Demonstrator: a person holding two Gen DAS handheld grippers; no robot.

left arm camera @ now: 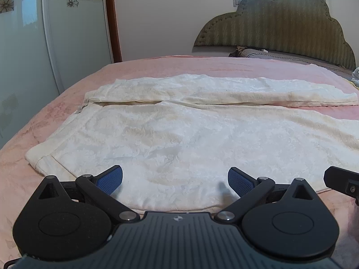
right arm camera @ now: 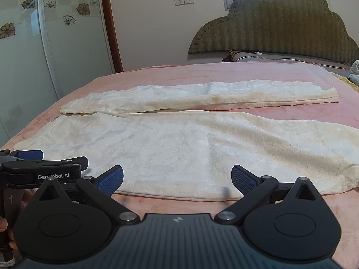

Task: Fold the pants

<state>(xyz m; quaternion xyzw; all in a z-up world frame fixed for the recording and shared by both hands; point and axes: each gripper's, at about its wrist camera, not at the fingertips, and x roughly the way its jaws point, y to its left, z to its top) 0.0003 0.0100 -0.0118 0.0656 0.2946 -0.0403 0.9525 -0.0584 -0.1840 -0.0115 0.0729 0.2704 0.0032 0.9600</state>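
Cream fleece pants point(left arm camera: 179, 134) lie flat on the pink bed, waistband to the left and both legs running right; they also show in the right wrist view point(right arm camera: 190, 143). The far leg point(right arm camera: 202, 94) lies apart from the near leg. My left gripper point(left arm camera: 175, 179) is open and empty, its blue pads just over the near edge of the pants by the waist. My right gripper point(right arm camera: 177, 179) is open and empty at the near edge of the near leg. The left gripper also shows at the left of the right wrist view point(right arm camera: 44, 168).
A pink blanket point(left arm camera: 157, 67) covers the bed. A green padded headboard point(left arm camera: 280, 27) and a grey pillow point(left arm camera: 258, 52) are at the far right. A glass sliding door point(left arm camera: 27, 44) and a wooden door frame point(left arm camera: 112, 18) stand at the left.
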